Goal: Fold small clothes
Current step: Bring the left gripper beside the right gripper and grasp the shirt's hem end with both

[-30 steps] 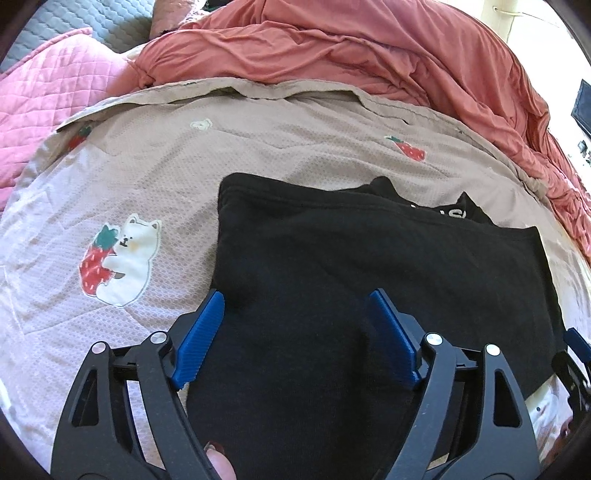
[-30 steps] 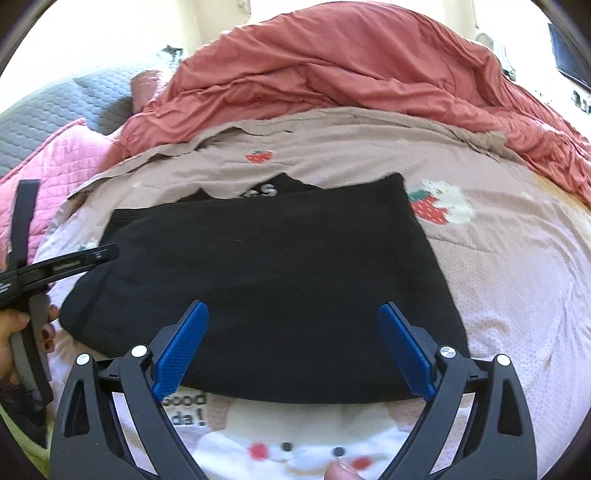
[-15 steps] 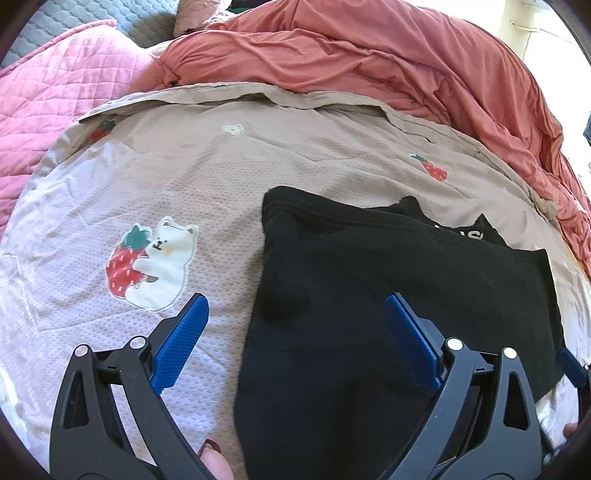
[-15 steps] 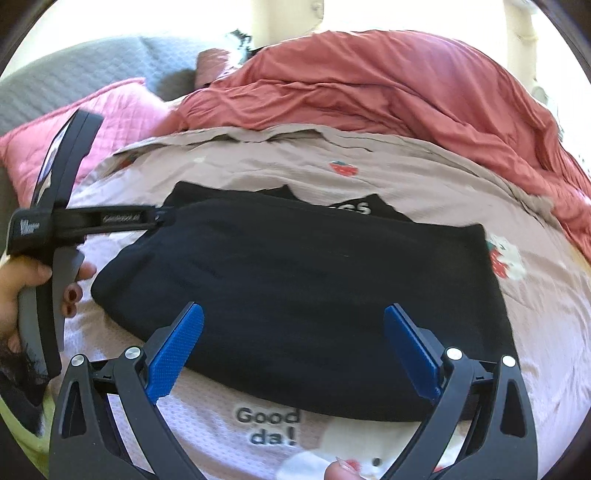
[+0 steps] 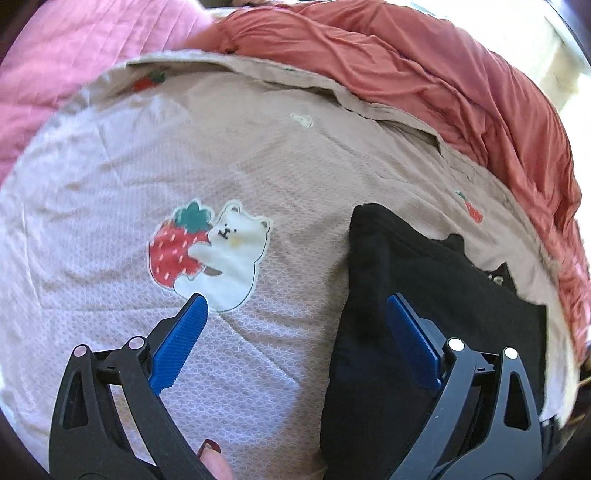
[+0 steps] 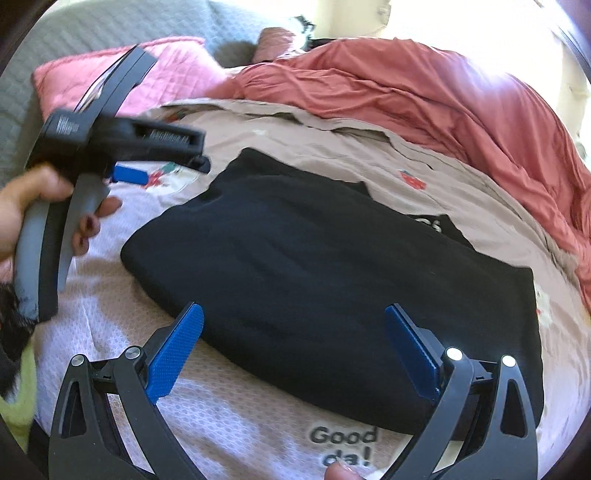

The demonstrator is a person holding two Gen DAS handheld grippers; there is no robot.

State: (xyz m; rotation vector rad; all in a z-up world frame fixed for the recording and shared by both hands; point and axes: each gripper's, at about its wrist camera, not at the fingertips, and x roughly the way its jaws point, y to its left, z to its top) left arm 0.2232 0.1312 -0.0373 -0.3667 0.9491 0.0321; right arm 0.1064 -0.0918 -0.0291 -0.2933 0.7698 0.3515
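A folded black garment (image 6: 332, 266) lies flat on the beige printed blanket (image 6: 258, 424); white lettering peeks out at its far edge. In the left wrist view the black garment (image 5: 436, 295) fills the right side. My left gripper (image 5: 295, 306) is open above the blanket, its right finger over the garment's left edge and nothing between the pads. It also shows in the right wrist view as the left gripper (image 6: 125, 173), held by a hand (image 6: 33, 206). My right gripper (image 6: 293, 314) is open over the garment's near edge, holding nothing.
A rumpled coral duvet (image 5: 443, 74) piles along the far side of the bed. A pink quilted pillow (image 5: 74, 55) and a grey quilted headboard (image 6: 92, 29) sit at the far left. A bear-with-strawberry print (image 5: 207, 251) marks the blanket left of the garment.
My left gripper has slid left off the black garment onto the blanket, and its jaws widened. My right gripper has shifted left along the near edge and rolled; the left gripper now shows larger in its view.
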